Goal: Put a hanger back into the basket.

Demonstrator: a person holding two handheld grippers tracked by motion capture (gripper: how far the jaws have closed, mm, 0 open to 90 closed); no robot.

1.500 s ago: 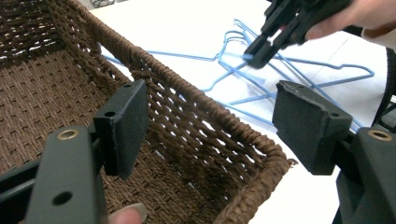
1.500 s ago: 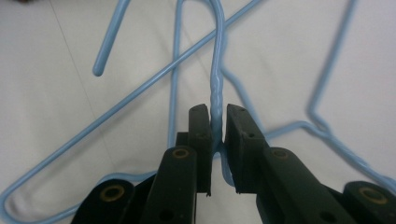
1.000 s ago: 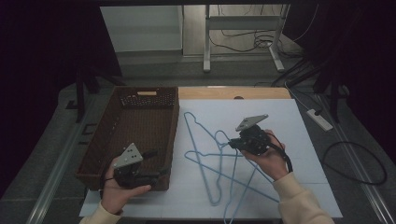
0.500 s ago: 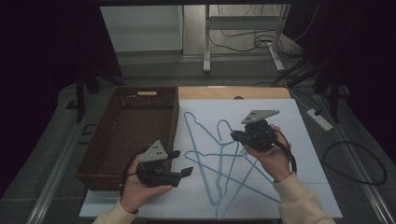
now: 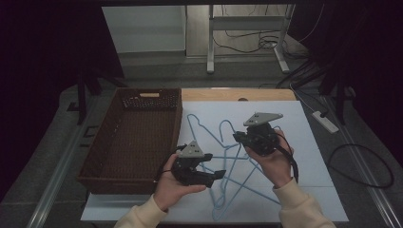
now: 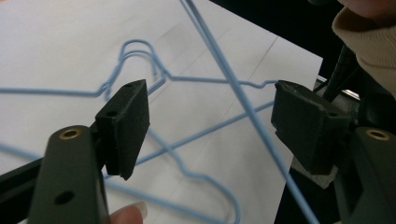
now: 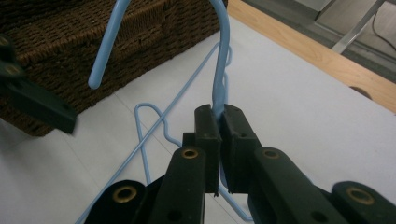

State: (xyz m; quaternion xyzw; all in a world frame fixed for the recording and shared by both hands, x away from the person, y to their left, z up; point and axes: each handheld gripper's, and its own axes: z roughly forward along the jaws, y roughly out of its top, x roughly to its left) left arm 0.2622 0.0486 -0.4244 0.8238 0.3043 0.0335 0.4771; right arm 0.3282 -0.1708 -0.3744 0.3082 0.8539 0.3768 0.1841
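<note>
Left hand-held gripper [image 5: 219, 175] jaws wide apart, right hand-held gripper [image 7: 219, 116] clamped

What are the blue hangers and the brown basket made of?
The hangers look like thin wire with a smooth, slightly glossy light-blue coating: the strands are very slim and bent into tight curves. Whether there is metal underneath cannot be seen. The basket looks like dark brown woven wicker or rattan, matte, with a criss-cross weave and small gaps in its walls; it could also be plastic imitation.
</note>
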